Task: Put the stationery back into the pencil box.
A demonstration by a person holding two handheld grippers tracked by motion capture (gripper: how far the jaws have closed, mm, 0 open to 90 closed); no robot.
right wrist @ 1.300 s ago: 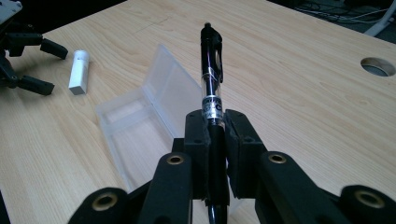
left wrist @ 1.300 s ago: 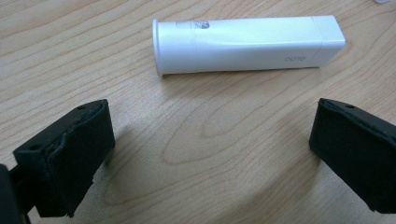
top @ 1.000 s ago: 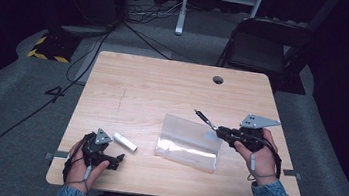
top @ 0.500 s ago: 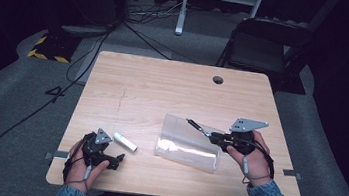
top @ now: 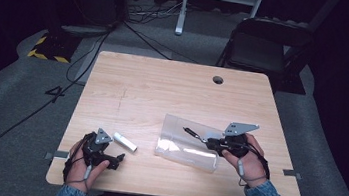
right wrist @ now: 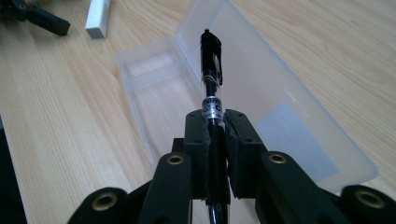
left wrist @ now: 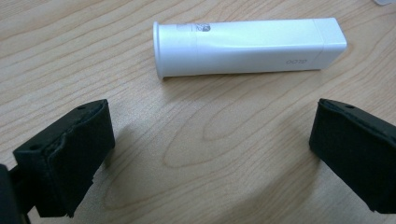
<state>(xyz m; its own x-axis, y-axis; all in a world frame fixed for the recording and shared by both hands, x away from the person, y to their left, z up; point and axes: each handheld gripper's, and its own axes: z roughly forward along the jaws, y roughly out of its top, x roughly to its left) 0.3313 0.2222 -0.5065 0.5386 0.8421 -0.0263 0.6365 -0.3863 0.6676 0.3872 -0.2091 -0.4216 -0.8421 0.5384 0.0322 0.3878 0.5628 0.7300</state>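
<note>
Your right gripper [top: 206, 140] reaches leftward, low over the clear plastic rectangular case [top: 184, 142], jaws clamped on a black clip pen [right wrist: 211, 70] pointing over its open tray. Your left gripper [top: 115, 159] rests near the light wooden table's [top: 173, 88] front edge, jaws spread wide, the white plastic tube [left wrist: 247, 46] lying just ahead.

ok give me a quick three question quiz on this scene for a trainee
1. True or false: the right gripper is shut on the black clip pen.
2. What lies on the table between the open left gripper jaws' line of sight?
A. a white rectangular tube
B. a red cup
3. The pen hangs over a clear plastic ____.

Key: 1 true; 2 A; 3 box
</note>
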